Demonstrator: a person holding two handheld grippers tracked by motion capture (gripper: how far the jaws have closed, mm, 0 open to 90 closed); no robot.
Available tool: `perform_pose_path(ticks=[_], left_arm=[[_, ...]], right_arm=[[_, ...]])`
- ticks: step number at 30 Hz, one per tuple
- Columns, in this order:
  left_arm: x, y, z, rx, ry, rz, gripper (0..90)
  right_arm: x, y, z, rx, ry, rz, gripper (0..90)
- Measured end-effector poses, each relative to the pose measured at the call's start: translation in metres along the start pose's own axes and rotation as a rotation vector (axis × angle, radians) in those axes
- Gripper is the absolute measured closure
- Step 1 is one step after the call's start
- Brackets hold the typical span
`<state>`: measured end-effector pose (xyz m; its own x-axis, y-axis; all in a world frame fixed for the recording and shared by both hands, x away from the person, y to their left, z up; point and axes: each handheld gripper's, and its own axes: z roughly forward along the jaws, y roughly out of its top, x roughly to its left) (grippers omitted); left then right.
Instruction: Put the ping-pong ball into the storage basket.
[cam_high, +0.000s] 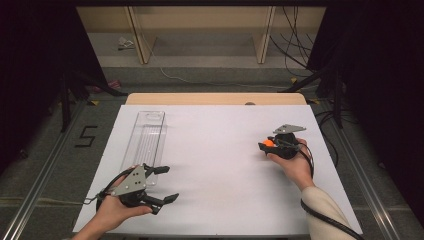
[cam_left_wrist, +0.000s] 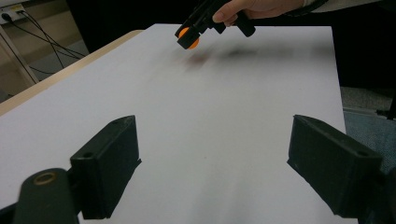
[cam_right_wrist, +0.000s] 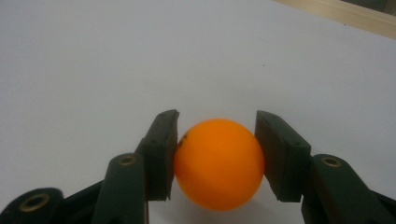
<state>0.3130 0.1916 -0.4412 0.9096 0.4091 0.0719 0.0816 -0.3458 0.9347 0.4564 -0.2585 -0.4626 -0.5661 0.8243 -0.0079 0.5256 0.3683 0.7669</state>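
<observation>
Clear tray (cam_high: 145, 135): lies lengthwise on the left of the white desk (cam_high: 220, 165), its near end just beside the left gripper.
Left gripper (cam_high: 167, 184): held low over the desk's near left, fingers (cam_left_wrist: 109, 163) spread wide with bare desk between them.
Orange ball (cam_right_wrist: 218, 163): pinched on both sides, above the desk's right part.
Right gripper (cam_high: 267, 144): fingers (cam_right_wrist: 161, 154) pressed against the ball from either side, pointing left.
</observation>
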Motion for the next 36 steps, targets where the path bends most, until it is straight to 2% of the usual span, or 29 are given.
perform_pose_path(ticks=[15, 36], left_arm=[[-0.001, 0.000, 0.000, -0.002, -0.002, 0.002, 15.9], [-0.001, 0.000, 0.000, -0.003, -0.004, 0.003, 15.9]], right_arm=[[0.002, 0.002, -0.002, -0.008, 0.004, -0.003, 51.3], [0.016, 0.010, -0.003, -0.032, 0.026, -0.031, 51.3]])
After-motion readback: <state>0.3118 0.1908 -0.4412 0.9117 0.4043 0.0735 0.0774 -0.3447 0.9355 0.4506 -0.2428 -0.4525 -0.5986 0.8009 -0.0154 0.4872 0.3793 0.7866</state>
